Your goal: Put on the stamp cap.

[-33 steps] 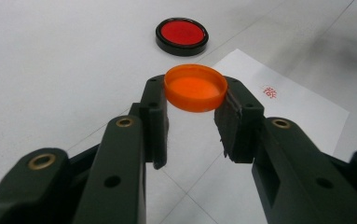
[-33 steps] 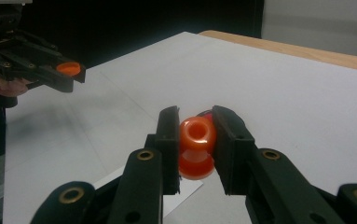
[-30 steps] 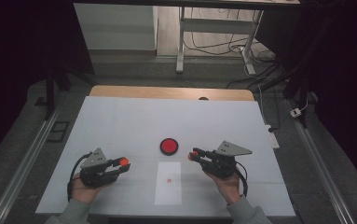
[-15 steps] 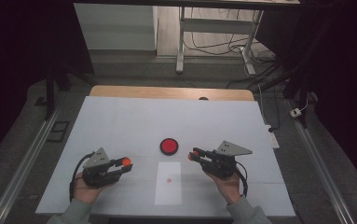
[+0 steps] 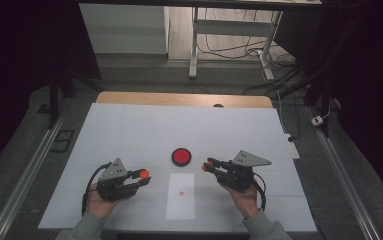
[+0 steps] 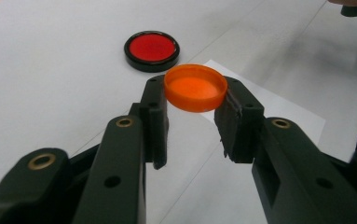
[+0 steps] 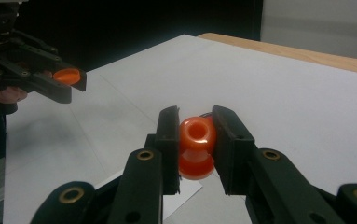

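My left gripper [image 5: 144,176] [image 6: 195,105] is shut on an orange cap [image 6: 195,87] [image 5: 144,174], held flat with its hollow side up, a little above the white table [image 5: 129,135]. My right gripper [image 5: 206,166] [image 7: 196,135] is shut on a small orange bottle piece with an open neck [image 7: 196,145] [image 5: 205,166], its mouth tilted toward the camera. The two grippers face each other across a white paper sheet [image 5: 181,196]. A red disc with a black rim [image 5: 181,156] [image 6: 151,50] lies on the table between and beyond them. The left gripper with its cap [image 7: 66,76] appears in the right gripper view at upper left.
The white table has a wooden strip [image 5: 184,99] along its far edge. Metal rails [image 5: 24,175] run along both sides on the floor. A desk frame and cables [image 5: 229,45] stand beyond the table. A small red mark [image 5: 181,193] sits on the paper sheet.
My left gripper with the orange cap has shifted slightly to the right, toward the paper sheet. The right gripper has stayed put.
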`<act>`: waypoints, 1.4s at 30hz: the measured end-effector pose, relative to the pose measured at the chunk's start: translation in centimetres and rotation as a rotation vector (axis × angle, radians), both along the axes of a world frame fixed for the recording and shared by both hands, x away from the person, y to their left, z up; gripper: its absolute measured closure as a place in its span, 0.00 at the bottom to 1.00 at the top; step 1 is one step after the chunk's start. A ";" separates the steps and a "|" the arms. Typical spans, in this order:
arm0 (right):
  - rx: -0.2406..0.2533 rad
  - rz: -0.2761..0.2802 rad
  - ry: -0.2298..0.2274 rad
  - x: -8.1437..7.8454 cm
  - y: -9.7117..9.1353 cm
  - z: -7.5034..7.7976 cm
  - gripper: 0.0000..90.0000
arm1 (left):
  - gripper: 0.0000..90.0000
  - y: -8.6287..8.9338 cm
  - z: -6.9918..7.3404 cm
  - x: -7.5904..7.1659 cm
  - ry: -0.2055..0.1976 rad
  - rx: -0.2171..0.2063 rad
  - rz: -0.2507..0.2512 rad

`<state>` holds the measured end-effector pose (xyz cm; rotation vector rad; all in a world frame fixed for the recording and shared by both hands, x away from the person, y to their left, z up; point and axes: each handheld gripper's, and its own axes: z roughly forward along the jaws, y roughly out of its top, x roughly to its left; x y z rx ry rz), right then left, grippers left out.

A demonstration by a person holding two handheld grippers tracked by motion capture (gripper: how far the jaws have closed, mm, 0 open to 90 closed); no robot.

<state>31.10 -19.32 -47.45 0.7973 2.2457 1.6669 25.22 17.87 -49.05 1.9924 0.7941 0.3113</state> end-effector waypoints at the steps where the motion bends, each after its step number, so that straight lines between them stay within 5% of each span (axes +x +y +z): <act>1: -0.003 0.003 0.004 0.1 0.0 -0.1 0.80 | 0.72 -0.5 0.1 0.1 0.001 0.008 -0.006; 22: 0.010 0.011 0.005 -0.1 0.0 0.0 0.80 | 0.72 -5.6 1.6 1.5 -0.009 0.038 -0.100; 42: 0.017 0.011 0.002 -0.3 0.0 0.2 0.80 | 0.72 -9.8 0.6 1.6 0.007 0.045 -0.188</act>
